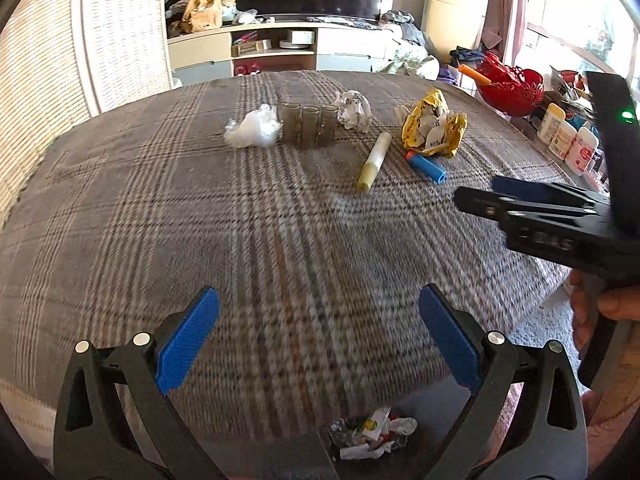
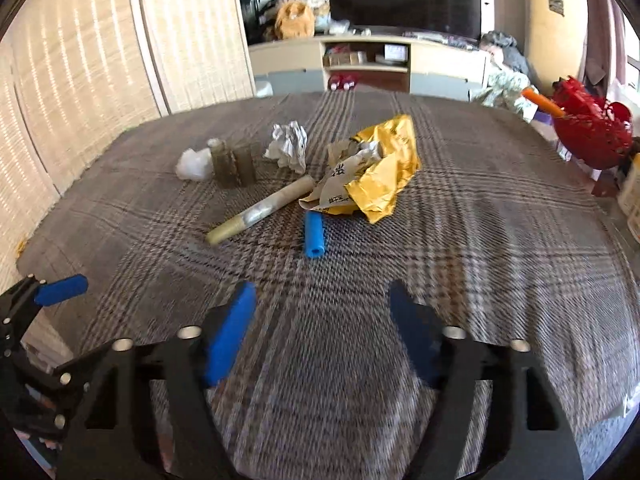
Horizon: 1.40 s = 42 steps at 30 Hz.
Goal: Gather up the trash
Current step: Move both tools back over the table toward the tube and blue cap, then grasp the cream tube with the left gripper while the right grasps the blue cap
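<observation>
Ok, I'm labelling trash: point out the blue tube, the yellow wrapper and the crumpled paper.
blue tube (image 2: 312, 235), right wrist view, middle of its side.
yellow wrapper (image 2: 386, 178), right wrist view, its yellow foil.
crumpled paper (image 2: 289, 149), right wrist view, centre of the wad.

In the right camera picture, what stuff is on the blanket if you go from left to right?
White plastic wad → brown cups → crumpled white paper → blue foam tube → yellow wrapper.
</observation>
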Each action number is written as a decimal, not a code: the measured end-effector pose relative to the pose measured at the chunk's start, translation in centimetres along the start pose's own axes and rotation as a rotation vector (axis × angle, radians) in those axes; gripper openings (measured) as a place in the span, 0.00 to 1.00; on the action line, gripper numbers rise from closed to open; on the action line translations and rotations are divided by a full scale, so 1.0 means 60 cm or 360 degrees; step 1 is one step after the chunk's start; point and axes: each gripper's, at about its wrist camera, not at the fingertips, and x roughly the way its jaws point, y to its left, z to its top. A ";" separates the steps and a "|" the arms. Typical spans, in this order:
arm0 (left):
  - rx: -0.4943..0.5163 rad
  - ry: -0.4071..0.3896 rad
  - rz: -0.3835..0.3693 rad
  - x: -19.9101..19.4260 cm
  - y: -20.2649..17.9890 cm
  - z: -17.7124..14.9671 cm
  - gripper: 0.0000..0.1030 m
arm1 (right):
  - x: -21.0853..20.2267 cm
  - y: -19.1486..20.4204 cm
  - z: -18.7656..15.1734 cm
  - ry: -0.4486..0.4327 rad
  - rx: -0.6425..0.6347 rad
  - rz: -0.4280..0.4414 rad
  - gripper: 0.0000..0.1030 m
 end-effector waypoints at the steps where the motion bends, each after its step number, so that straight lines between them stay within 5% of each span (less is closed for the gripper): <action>1: 0.0002 0.0005 -0.0012 0.005 0.001 0.003 0.92 | 0.008 0.001 0.003 0.0017 -0.0003 -0.0004 0.52; 4: 0.0009 0.0017 -0.0036 0.021 0.001 0.016 0.91 | 0.026 0.003 0.010 0.0053 -0.0012 0.0008 0.39; 10: 0.0055 0.0027 -0.0076 0.047 -0.006 0.044 0.89 | 0.043 0.012 0.025 0.0060 -0.0058 -0.0002 0.38; 15: 0.0106 0.0062 -0.0110 0.076 -0.024 0.060 0.84 | 0.048 0.010 0.033 0.0033 -0.0078 -0.0019 0.14; 24: 0.0224 0.0057 -0.0104 0.118 -0.060 0.099 0.62 | 0.045 -0.047 0.042 0.0004 -0.0005 -0.0019 0.14; 28: 0.0229 0.0043 -0.0104 0.129 -0.065 0.115 0.38 | 0.045 -0.060 0.039 0.0002 0.0010 -0.0001 0.14; 35: 0.0252 0.0024 -0.0107 0.131 -0.076 0.115 0.13 | 0.033 -0.066 0.022 -0.0022 0.0022 0.0079 0.14; 42: 0.0216 0.0024 -0.0137 0.096 -0.075 0.077 0.10 | 0.001 -0.055 -0.009 -0.0040 0.0018 0.0152 0.14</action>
